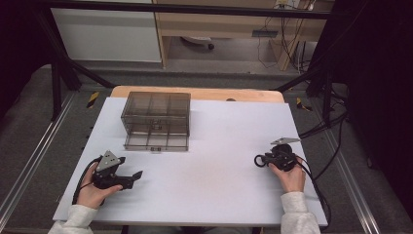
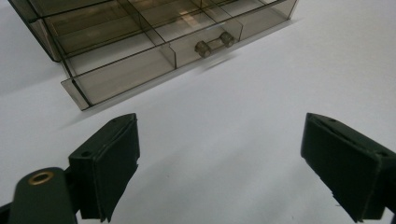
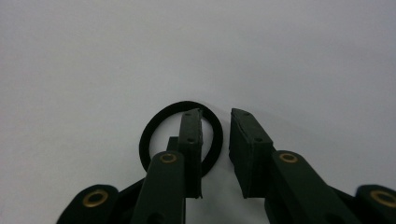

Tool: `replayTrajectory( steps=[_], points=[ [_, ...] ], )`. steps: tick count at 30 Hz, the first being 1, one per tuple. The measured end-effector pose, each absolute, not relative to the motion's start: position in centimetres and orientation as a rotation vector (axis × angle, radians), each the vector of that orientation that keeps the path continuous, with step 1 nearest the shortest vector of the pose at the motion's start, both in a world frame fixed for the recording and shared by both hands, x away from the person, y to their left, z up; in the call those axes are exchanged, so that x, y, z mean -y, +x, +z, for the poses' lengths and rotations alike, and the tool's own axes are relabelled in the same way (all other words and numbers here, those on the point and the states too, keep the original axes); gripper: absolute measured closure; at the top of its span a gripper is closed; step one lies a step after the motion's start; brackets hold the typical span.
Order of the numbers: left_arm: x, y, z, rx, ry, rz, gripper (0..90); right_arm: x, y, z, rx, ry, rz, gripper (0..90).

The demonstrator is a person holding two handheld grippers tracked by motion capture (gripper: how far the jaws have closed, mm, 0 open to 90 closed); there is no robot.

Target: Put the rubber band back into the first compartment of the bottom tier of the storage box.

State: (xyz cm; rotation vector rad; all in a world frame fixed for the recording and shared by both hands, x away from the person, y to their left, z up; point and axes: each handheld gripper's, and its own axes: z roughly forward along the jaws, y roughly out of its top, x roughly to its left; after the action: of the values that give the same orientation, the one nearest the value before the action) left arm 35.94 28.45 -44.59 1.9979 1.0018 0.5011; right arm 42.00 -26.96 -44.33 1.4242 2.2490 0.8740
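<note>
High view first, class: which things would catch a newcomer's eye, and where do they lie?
A smoky clear drawer box stands at the far left of the white table, its bottom drawer pulled out. At the right, a black ring lies under the right tool, one jaw inside the ring, one outside.

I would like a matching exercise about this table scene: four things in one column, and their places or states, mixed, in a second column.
Things:
1. black ring
2. drawer box
3. left gripper
4. right gripper

States:
A. jaws wide apart, nothing between them
B. clear brown plastic, bottom drawer pulled out
C. lies flat on the white table, one rim side between the jaws
D. jaws nearly closed around a rim

Pairs: 1-C, 2-B, 3-A, 4-D
</note>
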Motion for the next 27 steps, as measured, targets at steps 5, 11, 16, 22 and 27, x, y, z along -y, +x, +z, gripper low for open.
replayTrajectory(
  steps=[5,11,16,22,27],
  points=[
    [-28.45,35.93,-44.58,-1.002,1.998,0.502,11.6,26.99,41.99,-44.31,-2.249,1.433,0.865,80.2],
    [-28.48,35.92,-44.61,-1.002,2.0,0.5,11.6,27.03,41.95,-44.3,-2.242,1.443,0.856,85.2],
    [-28.51,35.91,-44.63,-1.009,1.993,0.502,11.6,27.06,41.91,-44.24,-2.247,1.442,0.853,86.5],
    [-28.53,35.9,-44.59,-1.008,1.992,0.498,11.6,27.08,41.78,-44.08,-2.24,1.434,0.856,86.9],
    [-28.57,35.9,-44.57,-1.008,1.995,0.495,11.6,27.06,41.69,-44.01,-2.246,1.423,0.863,87.1]
  ],
)
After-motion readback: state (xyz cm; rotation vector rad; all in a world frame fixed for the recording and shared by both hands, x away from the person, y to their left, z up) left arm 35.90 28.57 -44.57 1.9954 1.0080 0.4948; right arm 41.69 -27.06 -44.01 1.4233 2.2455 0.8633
